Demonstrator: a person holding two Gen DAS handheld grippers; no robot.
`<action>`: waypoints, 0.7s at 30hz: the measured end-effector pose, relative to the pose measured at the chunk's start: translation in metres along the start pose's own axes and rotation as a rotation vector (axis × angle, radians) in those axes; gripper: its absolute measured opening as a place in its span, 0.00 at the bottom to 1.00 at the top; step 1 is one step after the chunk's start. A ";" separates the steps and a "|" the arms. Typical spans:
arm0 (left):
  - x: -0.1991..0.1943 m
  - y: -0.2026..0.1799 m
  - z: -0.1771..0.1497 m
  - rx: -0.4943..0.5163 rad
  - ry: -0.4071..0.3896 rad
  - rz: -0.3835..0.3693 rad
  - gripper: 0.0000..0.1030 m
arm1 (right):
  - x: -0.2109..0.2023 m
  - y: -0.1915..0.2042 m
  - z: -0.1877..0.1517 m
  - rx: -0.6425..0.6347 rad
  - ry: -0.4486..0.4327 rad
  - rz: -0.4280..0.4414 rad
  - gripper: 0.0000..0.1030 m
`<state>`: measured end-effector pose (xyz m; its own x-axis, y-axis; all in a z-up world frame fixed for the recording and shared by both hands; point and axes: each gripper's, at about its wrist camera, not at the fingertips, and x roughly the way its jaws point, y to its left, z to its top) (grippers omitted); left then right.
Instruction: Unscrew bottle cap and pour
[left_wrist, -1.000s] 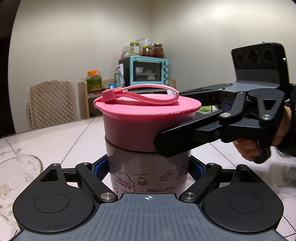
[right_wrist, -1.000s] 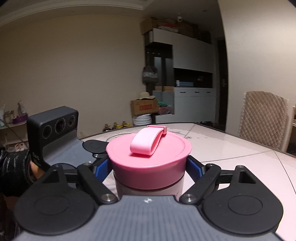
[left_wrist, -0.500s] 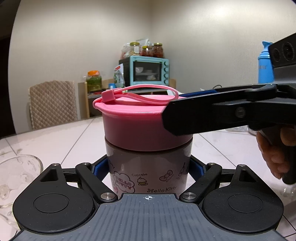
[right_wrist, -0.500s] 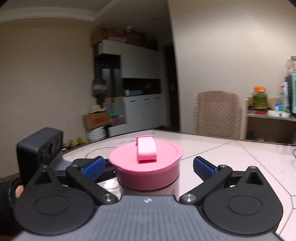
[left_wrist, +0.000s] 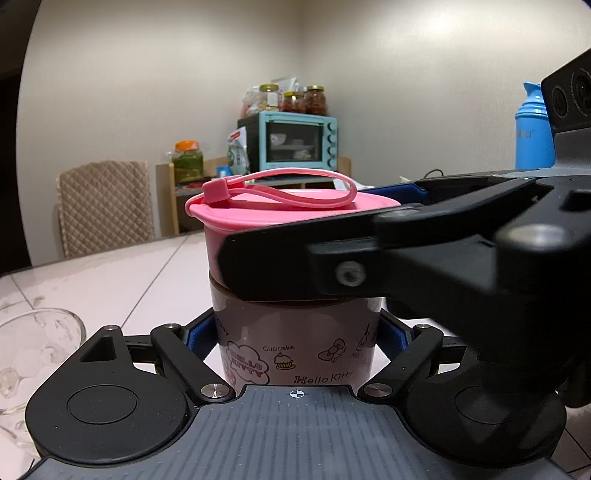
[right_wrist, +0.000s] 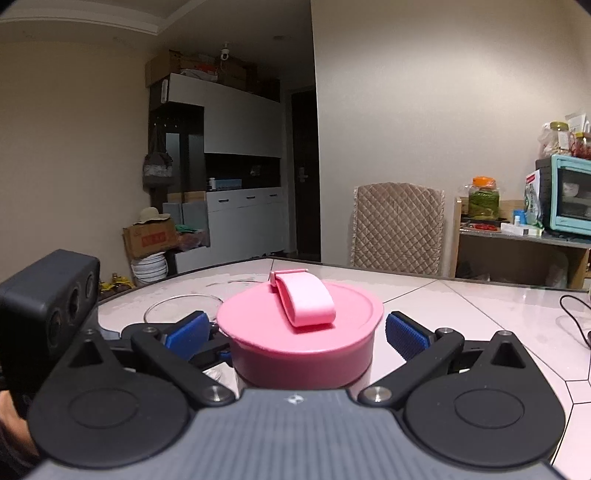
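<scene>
My left gripper (left_wrist: 295, 332) clamps the printed grey bottle (left_wrist: 295, 343). My right gripper (right_wrist: 295, 332), clamped a second ago, now stands apart at 3 and 9 o'clock of the round pink screw cap (right_wrist: 299, 332). I judge I'm regripping to twist.

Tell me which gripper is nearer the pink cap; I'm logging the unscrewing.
Right. The right gripper straddles the pink cap, jaws open with gaps either side. The left gripper is lower, jaws shut on the bottle body.

My left gripper (left_wrist: 295, 332) flanks the bottle (left_wrist: 295, 343) on the table (left_wrist: 110, 280); my right gripper (right_wrist: 295, 332) brackets its cap (right_wrist: 299, 332). A glass bowl (left_wrist: 33, 350) sits near left, a chair (left_wrist: 105, 206) far behind.
</scene>
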<state>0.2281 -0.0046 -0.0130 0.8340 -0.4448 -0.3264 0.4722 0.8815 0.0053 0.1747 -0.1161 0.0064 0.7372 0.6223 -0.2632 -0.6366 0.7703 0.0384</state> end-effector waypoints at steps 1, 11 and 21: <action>0.000 0.000 0.000 -0.001 0.000 0.000 0.87 | 0.002 0.002 0.001 0.001 0.001 -0.004 1.00; 0.000 -0.003 0.000 -0.001 0.000 -0.001 0.87 | 0.011 0.005 0.001 0.005 0.039 -0.054 0.90; 0.000 -0.007 0.002 0.002 0.000 -0.003 0.87 | 0.010 0.004 -0.003 -0.009 0.041 -0.030 0.83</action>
<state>0.2253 -0.0107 -0.0114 0.8328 -0.4470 -0.3264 0.4749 0.8800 0.0064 0.1787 -0.1067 0.0009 0.7460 0.5925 -0.3038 -0.6165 0.7870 0.0211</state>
